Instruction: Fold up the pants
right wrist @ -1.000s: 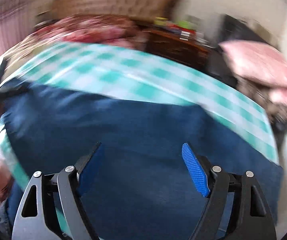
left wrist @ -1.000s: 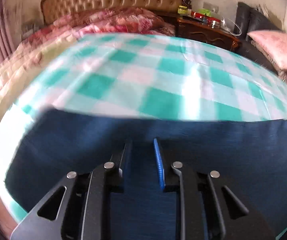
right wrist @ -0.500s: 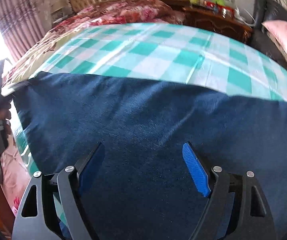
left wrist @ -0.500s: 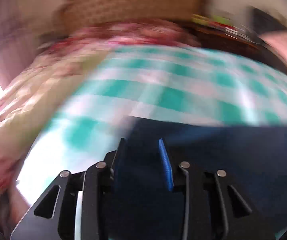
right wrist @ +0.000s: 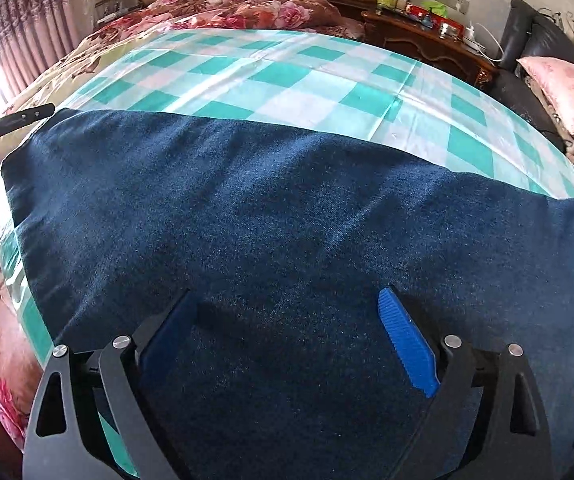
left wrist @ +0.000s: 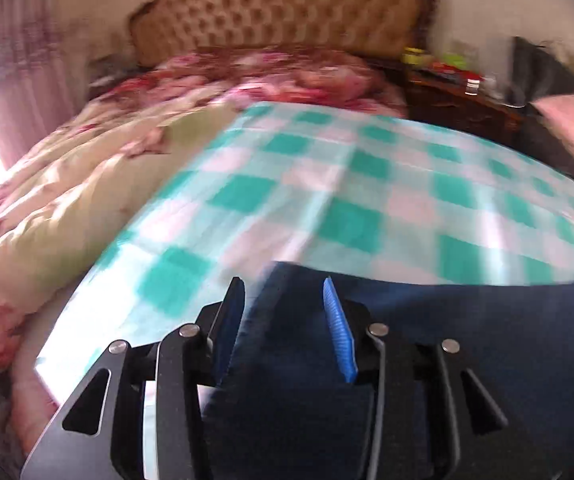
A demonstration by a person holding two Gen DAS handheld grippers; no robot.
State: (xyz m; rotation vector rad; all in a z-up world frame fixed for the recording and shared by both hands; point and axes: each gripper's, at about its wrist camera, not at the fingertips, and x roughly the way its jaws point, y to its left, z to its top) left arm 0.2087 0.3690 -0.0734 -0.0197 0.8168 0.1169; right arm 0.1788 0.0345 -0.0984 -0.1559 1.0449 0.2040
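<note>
Pants [right wrist: 287, 216]: dark blue, lying flat in a long band across the green-and-white checked sheet [right wrist: 287, 80] on the bed, near its foot edge. Upper edge of the cloth straight, no visible wrinkles in the right wrist view.

Right tongs [right wrist: 287, 344]: jaws have just been opening and stand wide apart above the cloth, gripping nothing.

Left tongs [left wrist: 283, 320]: at the left end of the pants, beside the corner of the cloth. Jaws have just been opening and are part open; dark cloth shows between them but the pads do not appear to press on it. View is motion-blurred, so contact is uncertain.

Judgement: a fold looks freshly laid and released; next grasp not yet begun.

Risks from here:
- Sheet is smooth and glossy; a pinch taken too deep may catch it with the pants and drag it
- If left tongs snag the corner while pulling away, the laid fold could shift or reopen
- Uneven grasp heights between the two tongs would skew the next fold
- Pants lie near the bed edge; a sideways pull could slide them off
</note>
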